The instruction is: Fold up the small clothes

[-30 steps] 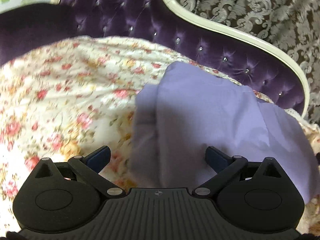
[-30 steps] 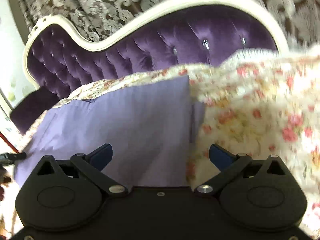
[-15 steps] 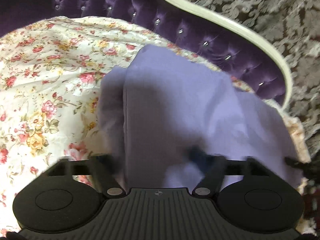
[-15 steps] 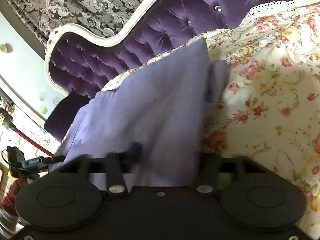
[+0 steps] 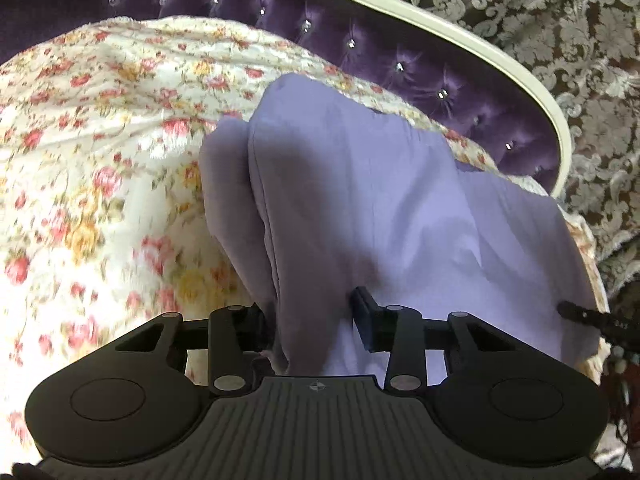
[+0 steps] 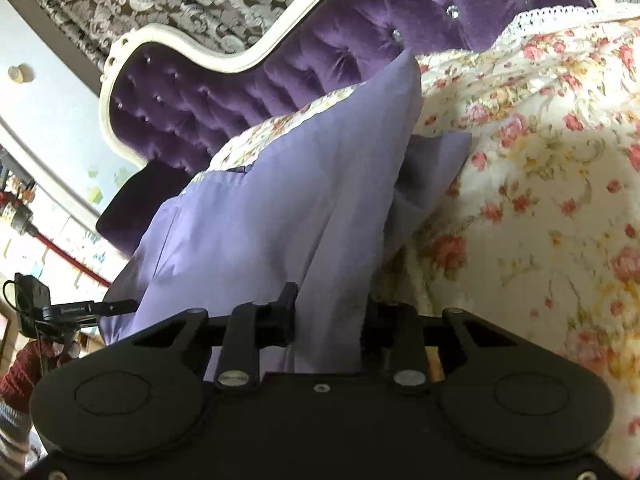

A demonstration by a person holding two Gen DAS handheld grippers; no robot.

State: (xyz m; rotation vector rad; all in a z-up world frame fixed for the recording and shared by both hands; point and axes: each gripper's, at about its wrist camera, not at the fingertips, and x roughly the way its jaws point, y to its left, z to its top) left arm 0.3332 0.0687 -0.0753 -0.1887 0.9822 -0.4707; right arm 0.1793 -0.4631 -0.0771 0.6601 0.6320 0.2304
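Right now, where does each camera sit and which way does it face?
Left wrist: on the left hand-held gripper, looking down its fingers at the lilac garment on the floral bedspread.
Right wrist: on the right hand-held gripper, facing the same garment and purple headboard.
Shared: garment, bedspread, headboard.

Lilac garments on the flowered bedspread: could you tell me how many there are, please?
1. The lilac garment lies on the flowered bedspread near the purple headboard, its near edge bunched at both grippers; anything beneath it is hidden.
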